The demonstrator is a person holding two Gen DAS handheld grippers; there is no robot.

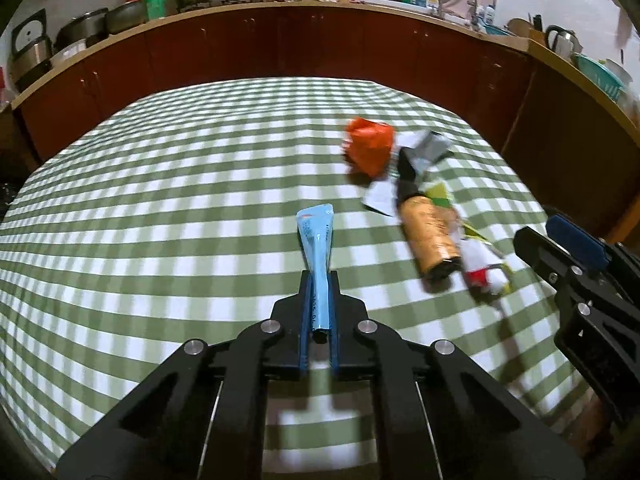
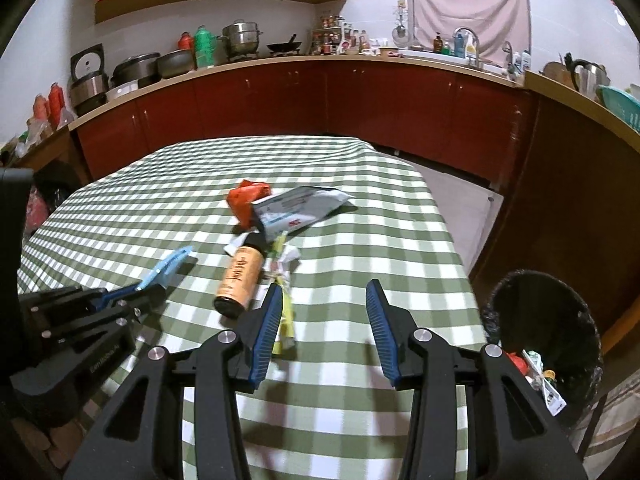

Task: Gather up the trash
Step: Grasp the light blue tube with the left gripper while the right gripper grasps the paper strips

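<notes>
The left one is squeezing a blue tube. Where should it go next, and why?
Probably across to the bin standing off the table's right edge. The left hand-held gripper is already shut on the blue tube, and the bin has trash in it. The right hand-held gripper is open, near the bottle and wrappers.

Blue tube in tongs; bottle lying flat.

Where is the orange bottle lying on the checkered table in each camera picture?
Left wrist view: the orange bottle lies right of centre, beyond the left gripper that is shut on the blue tube.
Right wrist view: the orange bottle lies left of centre, just ahead of the open right gripper.
Shared landmark: the crumpled red wrapper sits behind the bottle's black cap in both.
</notes>
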